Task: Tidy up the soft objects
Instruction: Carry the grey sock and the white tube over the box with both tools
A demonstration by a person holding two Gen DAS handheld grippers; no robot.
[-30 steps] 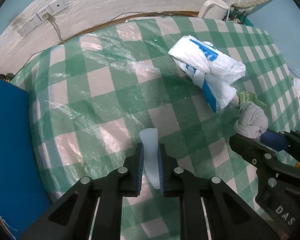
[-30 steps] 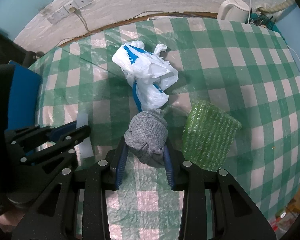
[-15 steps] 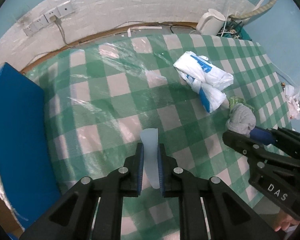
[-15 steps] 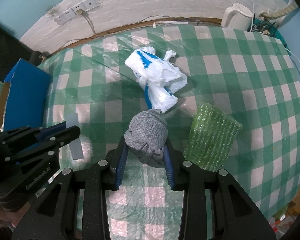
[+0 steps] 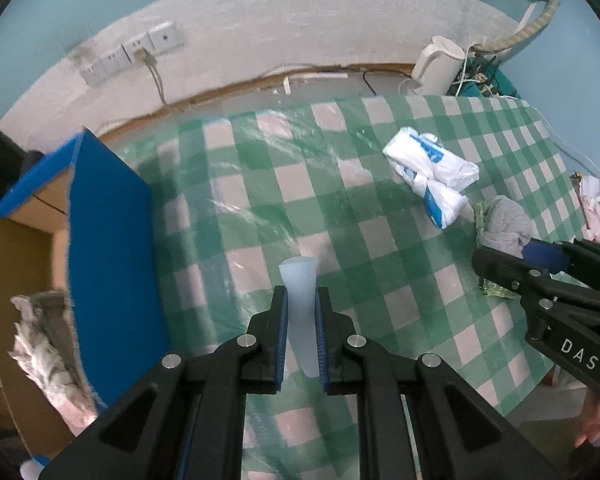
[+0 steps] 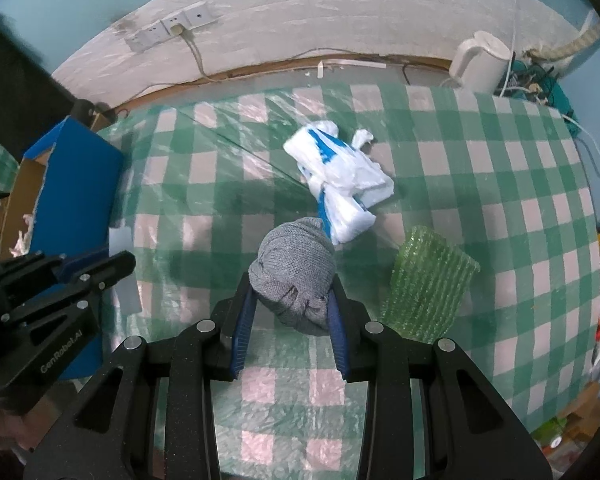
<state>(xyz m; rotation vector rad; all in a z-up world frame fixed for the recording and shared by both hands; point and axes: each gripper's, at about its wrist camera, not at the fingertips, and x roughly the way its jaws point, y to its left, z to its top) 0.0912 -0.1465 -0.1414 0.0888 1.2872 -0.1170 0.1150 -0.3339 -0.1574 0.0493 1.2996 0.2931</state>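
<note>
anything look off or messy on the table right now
Slightly. The white and blue plastic bag lies crumpled mid-table, and the green mesh sheet sits askew beside it. The blue cardboard box has a torn, ragged edge. Nothing is spilled.

We see a pale, translucent white strip of soft foam (image 5: 298,300) standing upright, pinched at its lower half, above the green-and-white checked cloth. A balled-up grey knitted sock (image 6: 294,274) sits squeezed on both sides, lifted over the same cloth. A crumpled white-and-blue plastic bag (image 6: 338,182) and a flat green bubble-wrap sheet (image 6: 428,284) lie on the cloth, the bag just behind the sock and the sheet to its right.
</note>
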